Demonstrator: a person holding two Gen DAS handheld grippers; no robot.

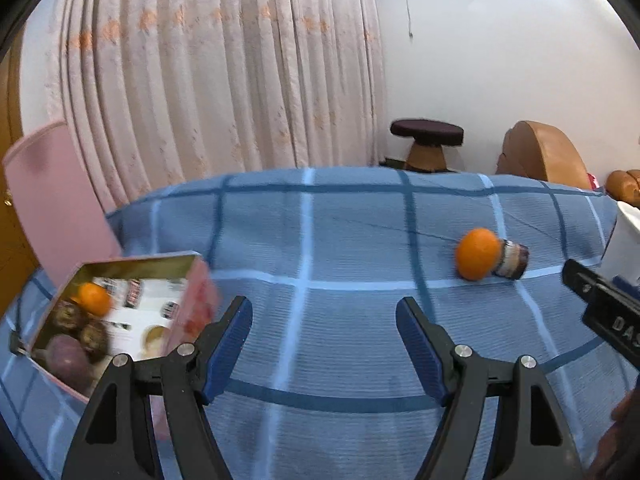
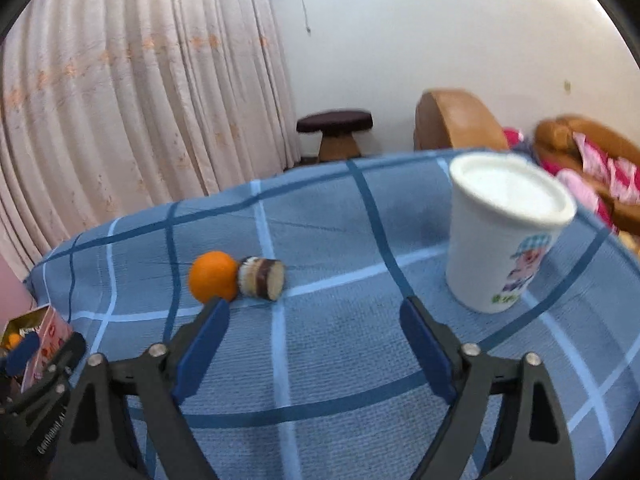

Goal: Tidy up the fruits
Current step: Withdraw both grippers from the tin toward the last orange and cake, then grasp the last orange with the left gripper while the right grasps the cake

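Both claws are hanging wide open over the blue checked cloth (image 1: 320,240), gripping nothing. The left claw (image 1: 324,316) is sitting just right of the box (image 1: 192,280) holding fruit; ahead and left of the right claw (image 2: 314,316), an orange (image 2: 214,276) is touching a small toppled jar (image 2: 262,278), with a white cup (image 2: 500,236) standing ahead to its right.

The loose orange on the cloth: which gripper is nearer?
Right. The right gripper has its left fingertip just short of the orange; the left gripper sits farther away, by the box.

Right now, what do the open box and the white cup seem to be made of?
Box: probably tin, since its inner walls shine gold like metal; the outside bears a pink print. White cup: matte with a printed cartoon, likely paper or plastic; blur leaves it open.
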